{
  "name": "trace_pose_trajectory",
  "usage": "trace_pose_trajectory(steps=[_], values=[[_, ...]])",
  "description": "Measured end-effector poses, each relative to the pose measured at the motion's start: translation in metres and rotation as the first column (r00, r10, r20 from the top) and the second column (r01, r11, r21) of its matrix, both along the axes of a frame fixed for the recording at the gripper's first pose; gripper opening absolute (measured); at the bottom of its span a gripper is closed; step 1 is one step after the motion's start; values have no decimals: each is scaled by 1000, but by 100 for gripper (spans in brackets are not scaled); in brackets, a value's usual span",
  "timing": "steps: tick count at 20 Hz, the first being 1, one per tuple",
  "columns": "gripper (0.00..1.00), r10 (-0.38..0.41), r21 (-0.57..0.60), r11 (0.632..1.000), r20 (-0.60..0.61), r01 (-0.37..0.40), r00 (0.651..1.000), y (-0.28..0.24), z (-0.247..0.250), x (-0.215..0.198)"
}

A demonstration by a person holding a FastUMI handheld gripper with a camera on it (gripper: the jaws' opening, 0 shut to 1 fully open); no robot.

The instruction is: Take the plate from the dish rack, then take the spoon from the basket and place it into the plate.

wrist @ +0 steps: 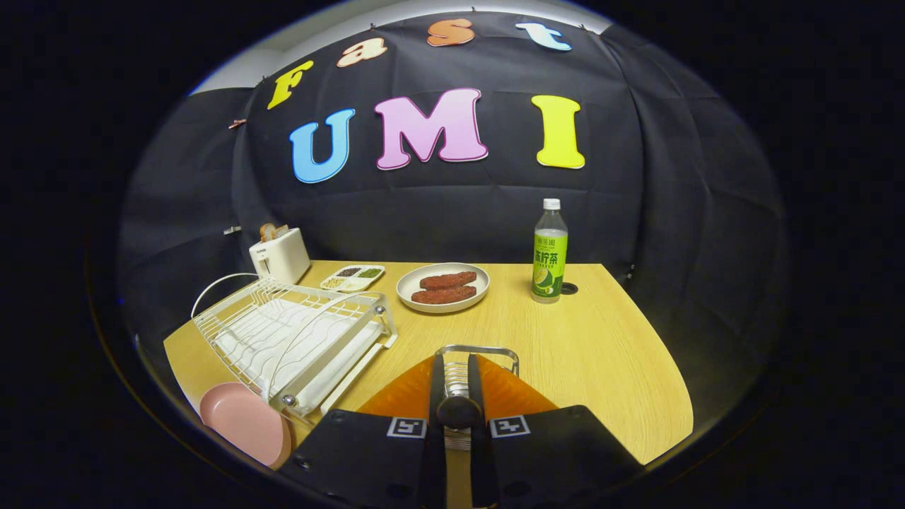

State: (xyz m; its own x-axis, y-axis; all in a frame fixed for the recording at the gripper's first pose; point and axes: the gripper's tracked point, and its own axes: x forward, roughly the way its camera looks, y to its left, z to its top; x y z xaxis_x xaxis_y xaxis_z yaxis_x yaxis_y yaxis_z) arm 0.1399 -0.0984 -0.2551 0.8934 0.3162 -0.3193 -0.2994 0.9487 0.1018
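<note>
**Spoon gripped over basket**

Gripper (458, 413) fingers nearly closed, pinching the dark spoon handle (458, 408) above the orange basket (509, 396). Pink plate (244, 424) lies at 9 o'clock beside the dish rack (290, 339). Judged: spoon light, stiff, slippery; hold mid-handle.

the gripper view rides low on the gripper (456, 396), looking forward along its fingers (436, 396) across the wooden table (601, 339) toward the black cloth wall (438, 205), with the dish rack (297, 339) close by.
</note>
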Motion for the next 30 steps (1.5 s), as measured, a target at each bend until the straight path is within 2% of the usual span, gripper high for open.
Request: trace_pose_trajectory(steps=[4,10,14,17,20,23,26,30], values=[[16,0,20,1000,13,-1,1000,2,24,6],[16,21,73,997,87,-27,996,6,100,4],[16,93,89,991,119,-104,989,28,140,-17],[16,182,113,974,124,-196,975,68,156,-46],[16,277,139,946,116,-292,954,118,158,-78],[16,342,160,922,100,-354,934,162,150,-107],[16,379,175,907,54,-382,924,202,127,-129],[16,375,174,912,8,-371,927,244,94,-142]])
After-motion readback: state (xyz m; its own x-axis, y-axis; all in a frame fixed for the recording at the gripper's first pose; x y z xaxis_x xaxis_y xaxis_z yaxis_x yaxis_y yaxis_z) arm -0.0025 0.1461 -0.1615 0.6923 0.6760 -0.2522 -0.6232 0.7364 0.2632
